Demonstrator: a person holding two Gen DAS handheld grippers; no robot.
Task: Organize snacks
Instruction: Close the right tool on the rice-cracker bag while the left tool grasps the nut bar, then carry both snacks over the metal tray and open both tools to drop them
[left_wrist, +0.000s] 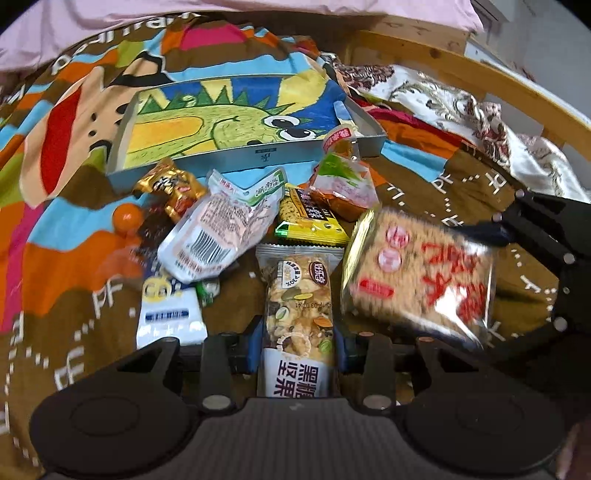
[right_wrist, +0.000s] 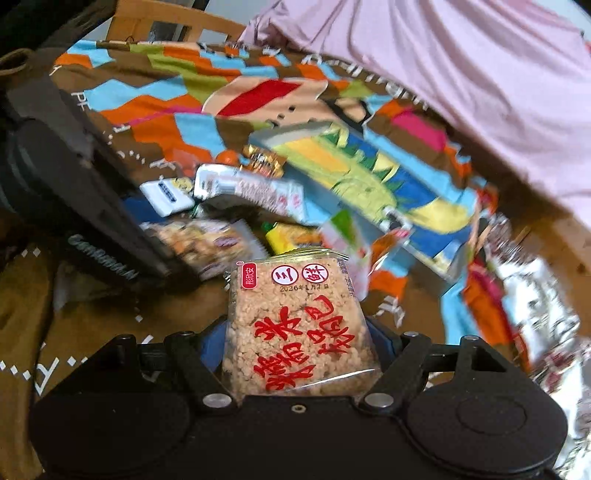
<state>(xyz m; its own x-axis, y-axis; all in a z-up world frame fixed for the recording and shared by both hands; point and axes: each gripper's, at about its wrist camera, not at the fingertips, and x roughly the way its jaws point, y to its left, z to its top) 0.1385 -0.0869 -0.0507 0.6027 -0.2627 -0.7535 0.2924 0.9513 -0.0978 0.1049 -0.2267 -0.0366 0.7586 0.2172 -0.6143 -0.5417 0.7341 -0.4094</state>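
Patterned bedspread (left_wrist: 74, 258): left fingers (left_wrist: 255, 343) clamped on nut bar (left_wrist: 297, 295) (right fingers (right_wrist: 384, 339) round rice cake (right_wrist: 295, 332)).

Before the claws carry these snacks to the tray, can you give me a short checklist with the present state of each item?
1. Left claw closed on the nut bar: ok.
2. Right claw closed on the rice cracker pack: ok.
3. Tray has free room inside: ok, only its dinosaur picture shows.
4. Both packs lifted off the bedspread: cannot tell.
5. Path to the tray is free: not ok, loose snacks such as the white pouch lie in front.
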